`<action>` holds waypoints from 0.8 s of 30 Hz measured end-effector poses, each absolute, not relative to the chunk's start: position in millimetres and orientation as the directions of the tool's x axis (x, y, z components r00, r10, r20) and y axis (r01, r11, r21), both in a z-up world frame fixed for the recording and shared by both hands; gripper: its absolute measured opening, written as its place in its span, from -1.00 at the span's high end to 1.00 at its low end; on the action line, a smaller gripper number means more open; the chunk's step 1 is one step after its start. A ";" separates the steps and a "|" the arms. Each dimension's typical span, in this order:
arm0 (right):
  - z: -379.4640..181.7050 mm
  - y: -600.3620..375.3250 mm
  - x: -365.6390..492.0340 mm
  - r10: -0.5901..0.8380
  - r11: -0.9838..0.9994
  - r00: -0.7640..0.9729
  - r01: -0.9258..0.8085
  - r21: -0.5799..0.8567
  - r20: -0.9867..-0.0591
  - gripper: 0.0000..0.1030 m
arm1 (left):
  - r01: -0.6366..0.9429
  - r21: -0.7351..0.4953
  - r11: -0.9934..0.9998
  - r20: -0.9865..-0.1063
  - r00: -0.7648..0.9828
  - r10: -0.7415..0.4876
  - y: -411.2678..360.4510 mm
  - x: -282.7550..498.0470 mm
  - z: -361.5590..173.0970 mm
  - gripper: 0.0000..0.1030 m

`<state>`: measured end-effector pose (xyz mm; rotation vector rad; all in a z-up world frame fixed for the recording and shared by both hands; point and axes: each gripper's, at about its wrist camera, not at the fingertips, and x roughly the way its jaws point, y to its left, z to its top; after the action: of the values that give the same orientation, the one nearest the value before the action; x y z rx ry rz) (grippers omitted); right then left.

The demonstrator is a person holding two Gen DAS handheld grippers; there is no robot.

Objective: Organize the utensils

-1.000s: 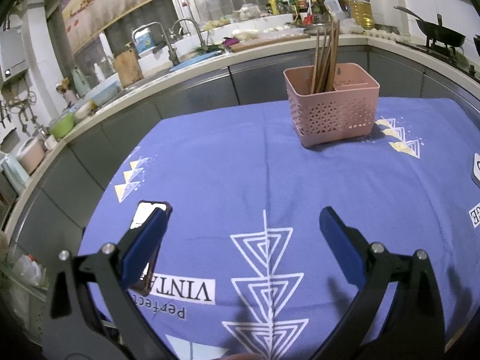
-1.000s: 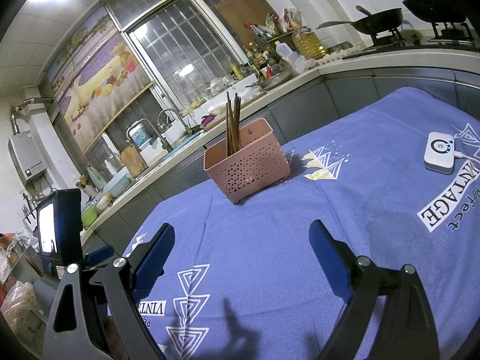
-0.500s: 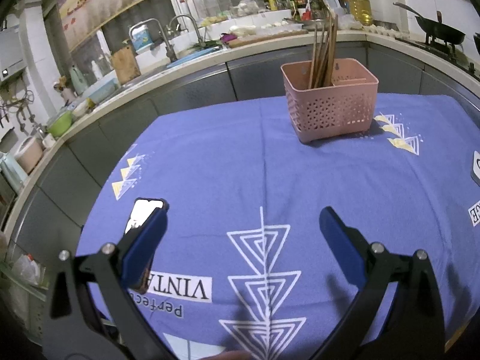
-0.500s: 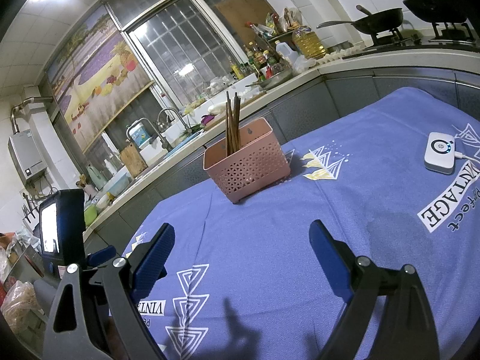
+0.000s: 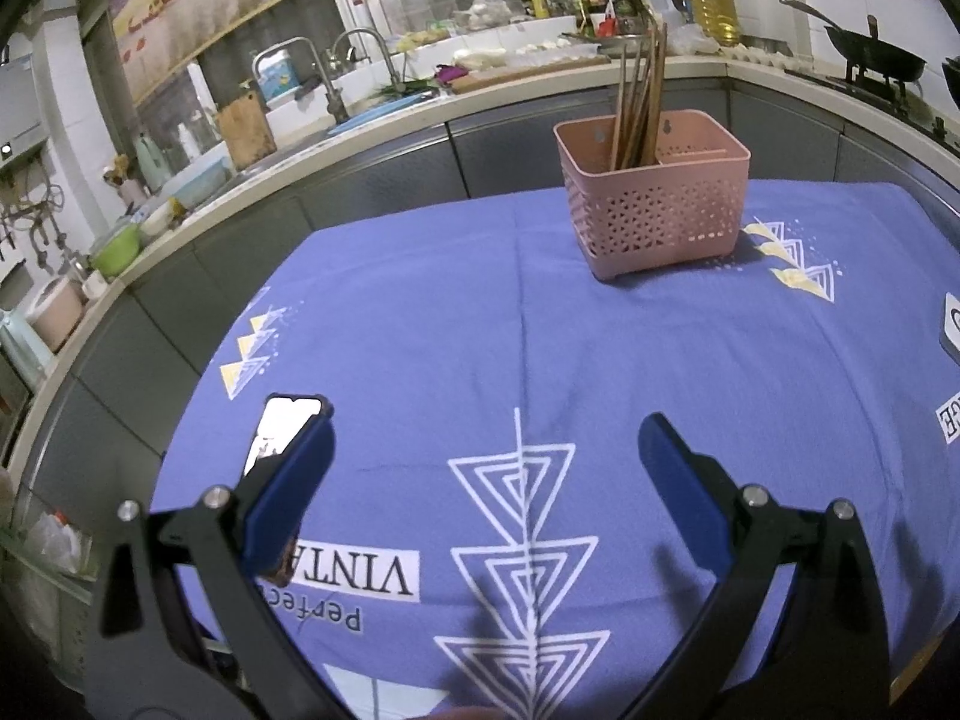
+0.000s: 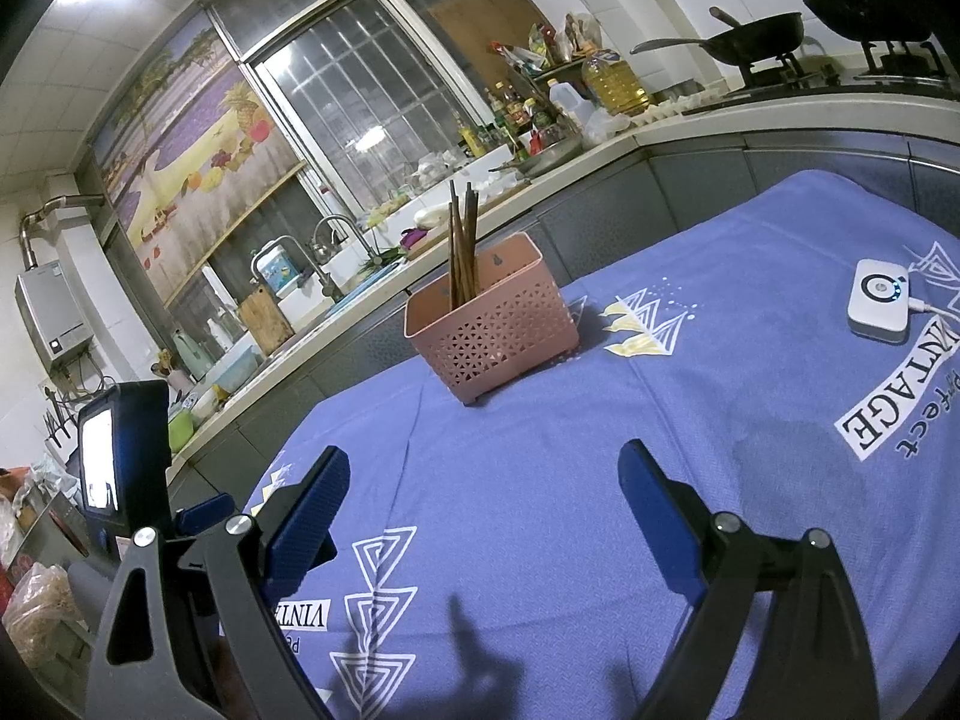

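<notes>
A pink perforated utensil basket stands on the blue tablecloth at the far side, with several brown chopsticks upright in its left part. It also shows in the right wrist view with the chopsticks. My left gripper is open and empty, low over the near part of the cloth. My right gripper is open and empty, also over the near cloth, well short of the basket.
A phone lies on the cloth by my left gripper's left finger. A white device with a cable lies at the right. The other gripper's body with a lit screen is at the left of the right wrist view. Kitchen counters surround the table.
The left gripper has tilted and drawn back slightly, so the basket sits a little lower in its view. The right gripper has not visibly moved.
</notes>
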<state>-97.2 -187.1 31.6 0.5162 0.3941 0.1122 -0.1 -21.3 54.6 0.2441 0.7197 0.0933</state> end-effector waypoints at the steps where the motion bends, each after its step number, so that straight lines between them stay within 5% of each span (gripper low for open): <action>1: 31.6 -187.8 -96.8 0.203 0.866 0.919 -0.006 0.501 -0.338 -0.74 | 0.000 0.253 0.967 -0.640 0.749 0.168 -21.4 -0.2 54.4 -0.89; 24: 31.2 -187.1 -97.0 0.204 0.864 0.918 -0.006 0.503 -0.339 -0.74 | -0.001 0.257 0.966 -0.639 0.750 0.170 -23.8 -0.9 54.2 -0.89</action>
<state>-97.0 -187.1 31.2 0.5181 0.3953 0.1132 -0.9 -23.8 54.2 0.2479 0.7182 0.0947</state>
